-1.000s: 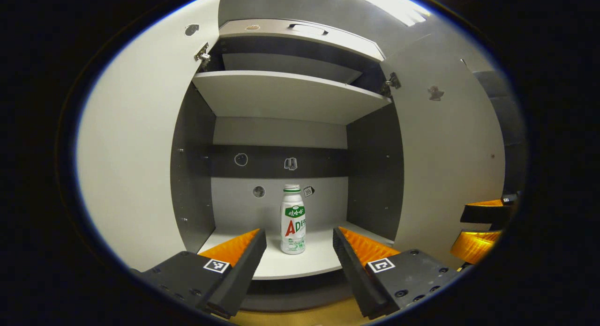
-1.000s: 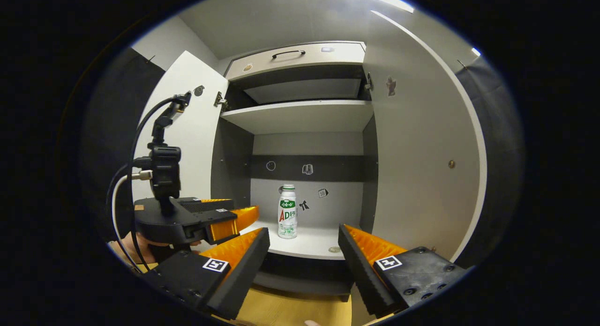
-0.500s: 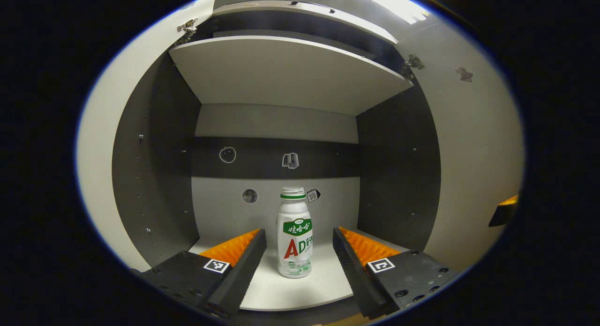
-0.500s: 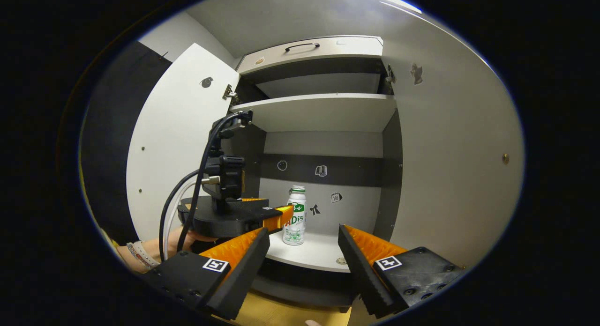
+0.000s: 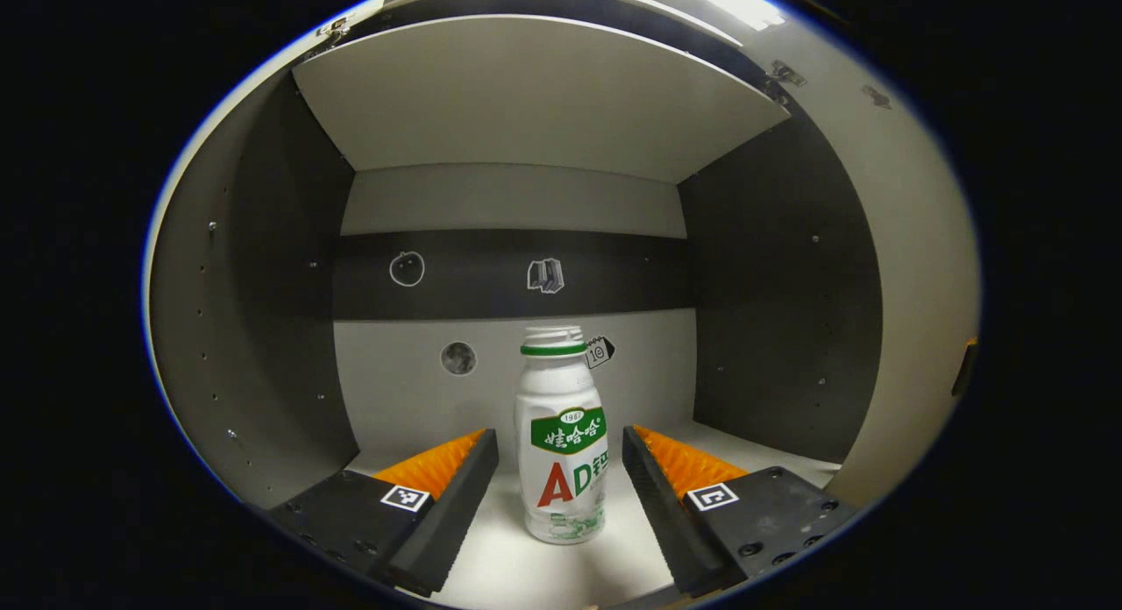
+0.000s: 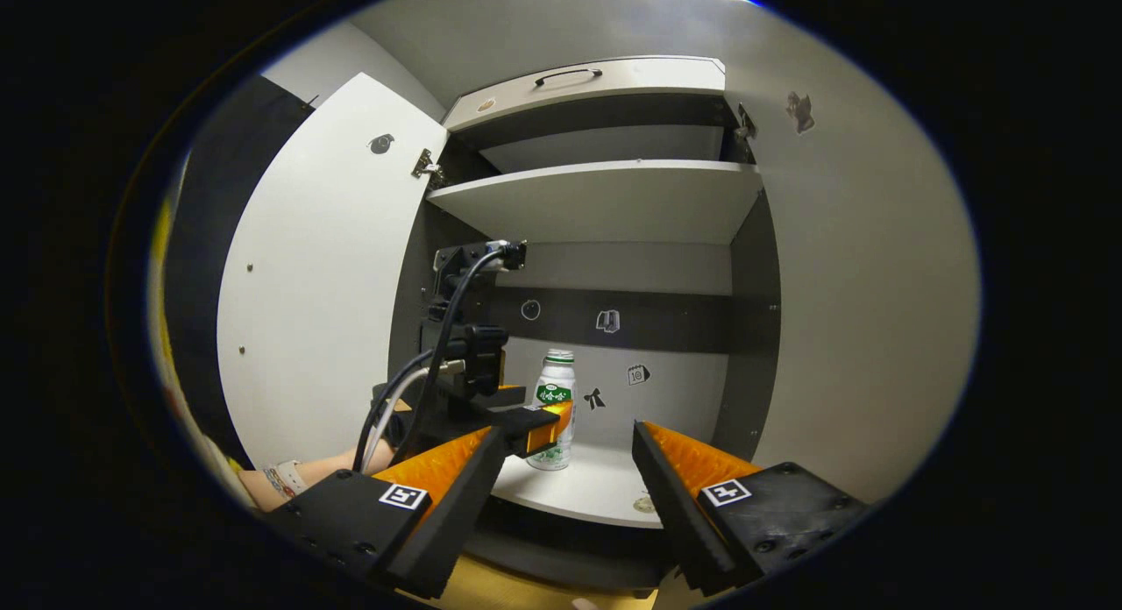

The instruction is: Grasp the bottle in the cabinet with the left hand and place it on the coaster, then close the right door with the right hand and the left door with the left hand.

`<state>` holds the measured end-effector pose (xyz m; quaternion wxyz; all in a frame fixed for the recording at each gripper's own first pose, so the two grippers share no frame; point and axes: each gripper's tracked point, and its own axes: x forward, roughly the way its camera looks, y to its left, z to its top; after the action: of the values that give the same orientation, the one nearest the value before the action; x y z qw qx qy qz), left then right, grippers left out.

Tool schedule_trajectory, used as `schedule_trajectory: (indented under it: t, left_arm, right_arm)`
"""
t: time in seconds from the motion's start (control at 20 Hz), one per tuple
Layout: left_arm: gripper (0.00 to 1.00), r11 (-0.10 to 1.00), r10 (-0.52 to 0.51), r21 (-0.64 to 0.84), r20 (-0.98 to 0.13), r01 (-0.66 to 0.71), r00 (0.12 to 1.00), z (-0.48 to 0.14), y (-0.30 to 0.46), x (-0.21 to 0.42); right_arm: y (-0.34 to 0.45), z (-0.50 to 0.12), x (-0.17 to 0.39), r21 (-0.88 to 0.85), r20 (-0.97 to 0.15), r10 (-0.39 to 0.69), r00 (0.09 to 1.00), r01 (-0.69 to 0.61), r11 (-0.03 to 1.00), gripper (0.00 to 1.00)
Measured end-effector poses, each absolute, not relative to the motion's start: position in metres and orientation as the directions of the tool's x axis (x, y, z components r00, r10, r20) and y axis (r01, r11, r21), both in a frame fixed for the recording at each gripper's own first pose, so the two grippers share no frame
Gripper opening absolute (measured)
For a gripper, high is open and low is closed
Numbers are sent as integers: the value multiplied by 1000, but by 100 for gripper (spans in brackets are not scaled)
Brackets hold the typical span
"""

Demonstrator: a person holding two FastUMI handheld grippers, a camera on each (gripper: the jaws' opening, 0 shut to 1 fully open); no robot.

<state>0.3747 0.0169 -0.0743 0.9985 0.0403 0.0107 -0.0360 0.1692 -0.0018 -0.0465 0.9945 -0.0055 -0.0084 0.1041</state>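
**Bottle upright between the left gripper's open fingers**

The bottle [image 5: 561, 443] stands upright, neck up, mid-shelf [image 5: 517, 575] in the cabinet [image 5: 263, 286]. The left gripper [image 5: 559, 457] straddles it wide open, not touching. The right gripper [image 6: 568, 448] gapes empty before the shelf's front edge.

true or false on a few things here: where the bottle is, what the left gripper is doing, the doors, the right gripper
1. The bottle stands upright on the cabinet's lower shelf. True.
2. The left gripper is shut on the bottle. False: its jaws are open, with the bottle between the fingers and a gap on each side.
3. Both cabinet doors are closed. False: the left door and the right door both stand open.
4. The right gripper is open and holds nothing. True.
5. The bottle lies on its side. False: it stands with its cap end up.
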Motion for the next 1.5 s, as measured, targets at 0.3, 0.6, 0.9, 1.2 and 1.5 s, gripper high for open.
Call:
schedule_trajectory:
  t: [0.3, 0.6, 0.9, 1.2, 1.5]
  left_arm:
    - [91, 990, -86, 110, -43, 90, 995, -90, 14, 402]
    - [77, 989, -118, 86, -24, 120, 993, -88, 12, 404]
    - [77, 982, -156, 108, 20, 153, 988, -56, 9, 381]
    - [76, 985, -160, 72, 53, 156, 986, -26, 10, 311]
    - [77, 989, -131, 75, 20, 129, 991, -37, 14, 232]
  right_arm:
    - [-8, -66, 189, -10, -16, 199, 980, -199, 980, 98]
    - [-11, -72, 194, -20, -30, 192, 981, -193, 981, 97]
    - [-5, -59, 179, -11, -1, 205, 979, -205, 979, 98]
    - [-1, -31, 140, -26, 48, 211, 976, -210, 977, 98]
    - [-11, -29, 99, -57, 32, 169, 985, -167, 984, 97]
